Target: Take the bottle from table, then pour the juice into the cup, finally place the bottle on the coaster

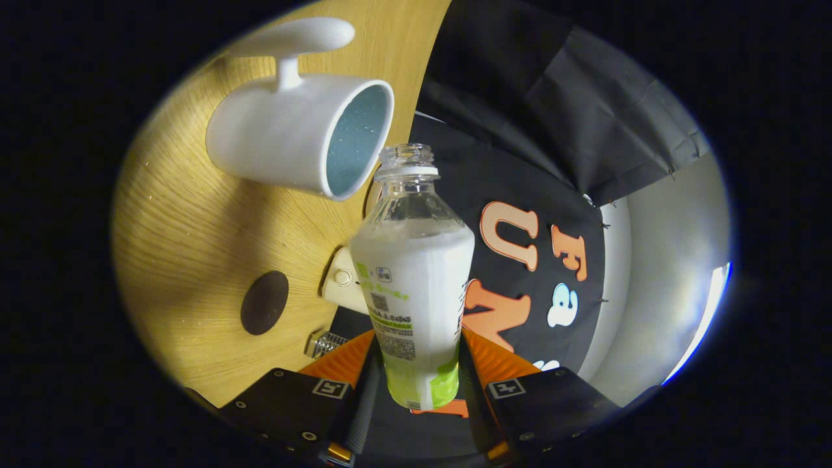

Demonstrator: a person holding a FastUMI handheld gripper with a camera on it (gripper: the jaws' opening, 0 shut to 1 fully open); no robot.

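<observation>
The claw (421, 364) is pinching the bottle (416, 286), one finger pressed to each side of its lower body. It's a clear plastic bottle, cap off, with a white and green label wrap and milky white juice up to the shoulder. The view is rolled sideways. Its open neck sits just beside the rim of the white cup (292, 140), whose inside is pale blue. The dark round coaster (264, 303) lies apart on the wooden surface (188, 240), near its edge.
</observation>
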